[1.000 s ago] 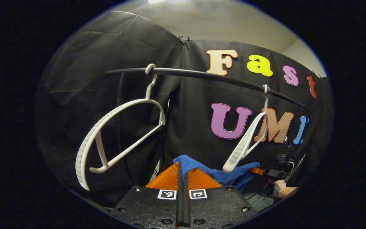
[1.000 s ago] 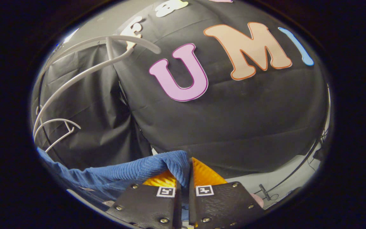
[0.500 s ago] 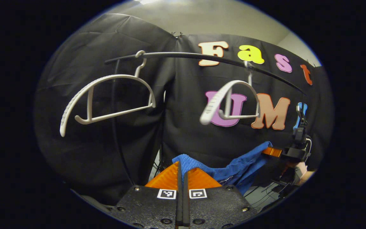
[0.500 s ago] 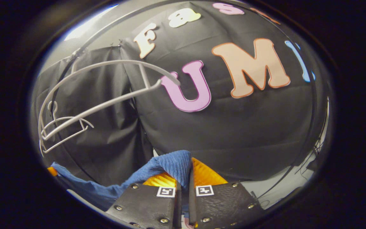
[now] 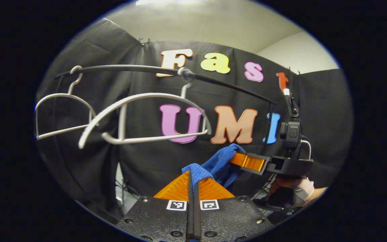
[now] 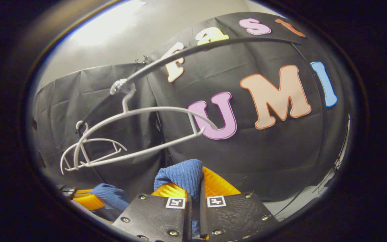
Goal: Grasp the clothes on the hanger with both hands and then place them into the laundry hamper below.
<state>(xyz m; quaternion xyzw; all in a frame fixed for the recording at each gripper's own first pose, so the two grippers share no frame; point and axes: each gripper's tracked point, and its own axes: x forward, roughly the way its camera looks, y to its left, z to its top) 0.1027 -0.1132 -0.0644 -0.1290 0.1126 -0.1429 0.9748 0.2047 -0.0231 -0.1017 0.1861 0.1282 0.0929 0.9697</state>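
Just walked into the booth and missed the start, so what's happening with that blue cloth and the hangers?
A person holds a gripper in each hand, and both are clamped on a blue ribbed garment. The left gripper pinches one end, the right gripper the other, jaws closed on the fabric. The garment is off the two white plastic hangers, which hang bare on the black rail. The hamper is not in sight.
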